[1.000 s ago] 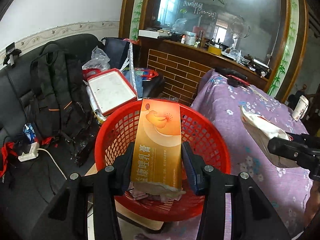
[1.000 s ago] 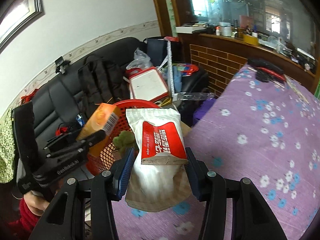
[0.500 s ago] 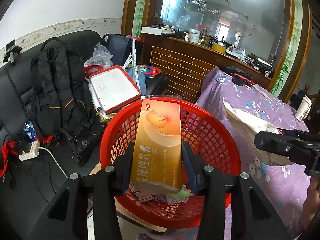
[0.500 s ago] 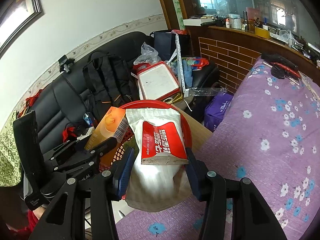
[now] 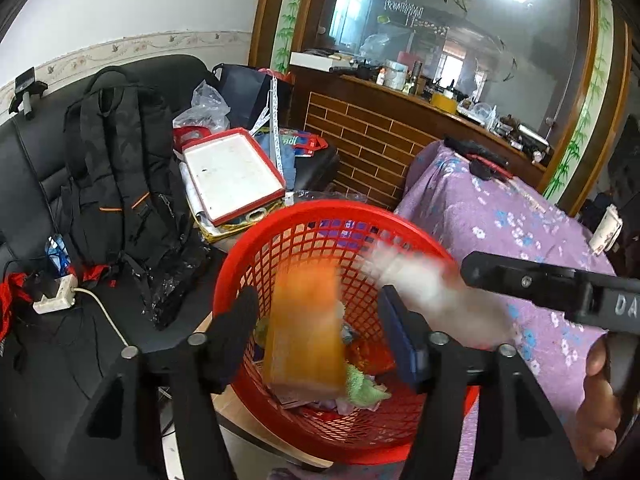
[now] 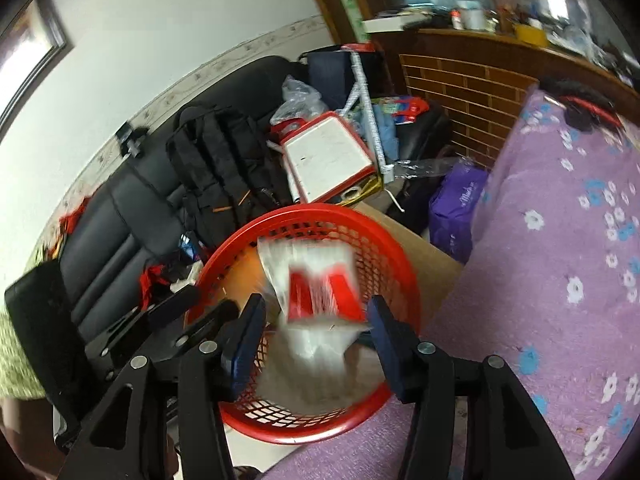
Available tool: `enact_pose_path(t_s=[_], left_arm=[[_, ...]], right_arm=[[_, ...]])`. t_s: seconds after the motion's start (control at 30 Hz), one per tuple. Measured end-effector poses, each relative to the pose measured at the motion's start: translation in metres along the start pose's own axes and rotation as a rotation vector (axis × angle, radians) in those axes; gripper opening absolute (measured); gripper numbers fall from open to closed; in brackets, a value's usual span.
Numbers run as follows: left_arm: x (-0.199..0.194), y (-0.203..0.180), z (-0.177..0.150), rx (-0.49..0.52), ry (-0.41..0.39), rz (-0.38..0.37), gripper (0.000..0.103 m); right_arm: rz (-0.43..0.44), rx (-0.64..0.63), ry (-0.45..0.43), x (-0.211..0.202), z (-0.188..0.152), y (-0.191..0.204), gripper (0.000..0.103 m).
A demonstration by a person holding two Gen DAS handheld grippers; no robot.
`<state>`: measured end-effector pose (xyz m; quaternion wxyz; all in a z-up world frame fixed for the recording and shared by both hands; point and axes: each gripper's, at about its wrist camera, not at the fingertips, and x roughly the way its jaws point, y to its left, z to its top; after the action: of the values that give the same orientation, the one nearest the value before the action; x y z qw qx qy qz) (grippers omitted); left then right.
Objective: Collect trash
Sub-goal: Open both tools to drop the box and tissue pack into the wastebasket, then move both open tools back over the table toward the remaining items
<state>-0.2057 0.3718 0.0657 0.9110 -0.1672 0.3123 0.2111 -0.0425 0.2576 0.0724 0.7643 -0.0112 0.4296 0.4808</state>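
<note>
Purple flowered worktop [image 6: 568,240] is seen along the right edge, black sofa [image 5: 36,184] to the left; the red basket [image 5: 280,240] sits between them, its mouth unobstructed above. Left hand-held gripper [image 5: 316,332] is spread wide over the basket, orange box [image 5: 306,332] loose between the fingers, blurred, above crumpled trash. Right hand-held gripper [image 6: 316,332] is likewise released; white-and-red packet [image 6: 320,292] is smeared, untouched by either finger, over the basket. Packet lettering is shown only in the right view, illegible. The basket's near rim is hidden by the fingers.
</note>
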Motion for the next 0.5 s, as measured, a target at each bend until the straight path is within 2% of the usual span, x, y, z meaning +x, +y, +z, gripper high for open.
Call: enact_pose_path(t_s=[0.17,0.5], left_arm=[[-0.011,-0.005,0.004,0.016,-0.027,-0.009,0.065],[-0.031,-0.038,0.010,0.054,-0.047,-0.020,0.065]], right_arm=[[0.016,0.043,-0.071,-0.040,-0.002,-0.022,0.060],[-0.058,0.113,-0.163,-0.114,-0.023,-0.072,0.061]])
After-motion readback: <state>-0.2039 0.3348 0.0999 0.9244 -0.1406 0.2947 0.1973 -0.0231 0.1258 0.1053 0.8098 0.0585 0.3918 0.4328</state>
